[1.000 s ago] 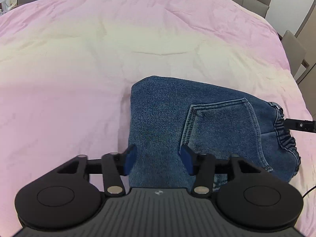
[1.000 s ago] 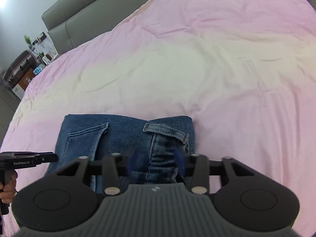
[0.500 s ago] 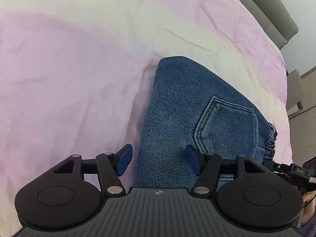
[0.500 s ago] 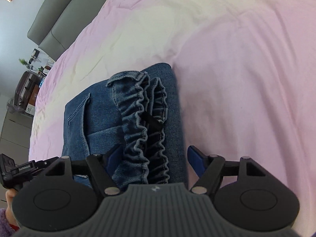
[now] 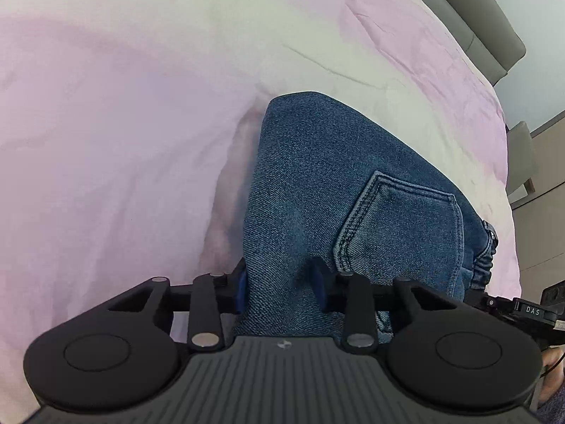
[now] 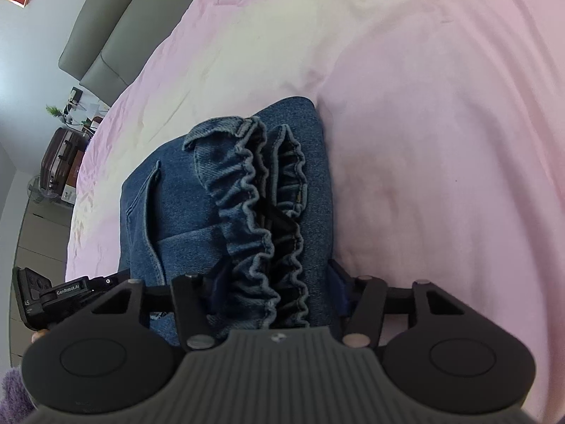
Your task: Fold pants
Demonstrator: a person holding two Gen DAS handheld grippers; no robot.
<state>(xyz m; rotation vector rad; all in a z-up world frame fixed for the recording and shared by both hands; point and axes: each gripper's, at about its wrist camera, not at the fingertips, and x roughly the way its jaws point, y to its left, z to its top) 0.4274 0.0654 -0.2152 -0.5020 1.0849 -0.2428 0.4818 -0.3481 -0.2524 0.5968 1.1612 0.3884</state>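
Note:
Folded blue denim pants lie on a pink and cream bedspread. In the left wrist view a back pocket faces up. My left gripper is closed on the folded edge of the stack, its blue pads pressing the denim from both sides. In the right wrist view the ruffled elastic waistband of the pants points toward the camera. My right gripper straddles the waistband end, its pads closed against the thick stack.
The grey headboard runs along the far side of the bed. A suitcase and a cluttered side table stand beyond the bed's left edge. The other gripper shows at the right edge of the left wrist view.
Both grippers came down to the ends of the folded pants and closed on them: the left on the fold side, the right on the waistband side. The cameras now sit low over the denim.

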